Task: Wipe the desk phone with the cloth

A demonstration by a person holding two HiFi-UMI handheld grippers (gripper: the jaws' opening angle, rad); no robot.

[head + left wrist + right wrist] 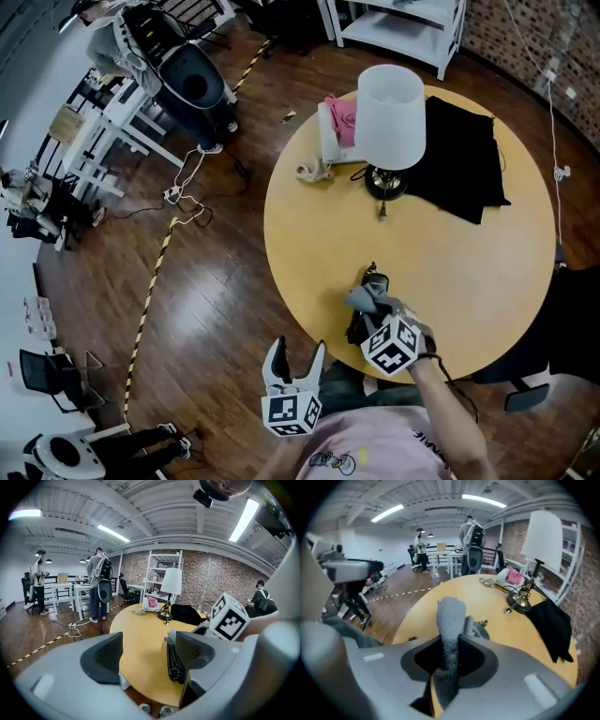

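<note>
The floor is dark wood plank, glossy, and crossed by a line of yellow-and-black striped tape well to the left of the lamp.

The tabletop is round, smooth and yellow-tan. Its right edge is cut off in the head view.

A black fabric, matte and loosely folded, lies flat just right of the lamp.

The lamp has a white cylindrical shade on a dark round base. The shade hides its stem from above.

The left hand-held gripper is grey moulded plastic with ribbed dark pads. It is off the tabletop rim, on the person's side of the lamp. Its jaws stand wide apart with nothing between them. Its marker cube bears black-and-white squares.

The right hand-held gripper is over the tabletop, well apart from the lamp on the person's side. Its jaws are closed on the cloth.

The desk phone is black and lies near the tabletop rim, straight toward the person from the lamp. It is largely covered by the cloth and gripper. Its coiled cord shows in the left gripper view.

The cloth is grey, nubby knit, and stands up in a narrow fold between the pads.

A pink item lies just left of the lamp; what it is cannot be made out.
</note>
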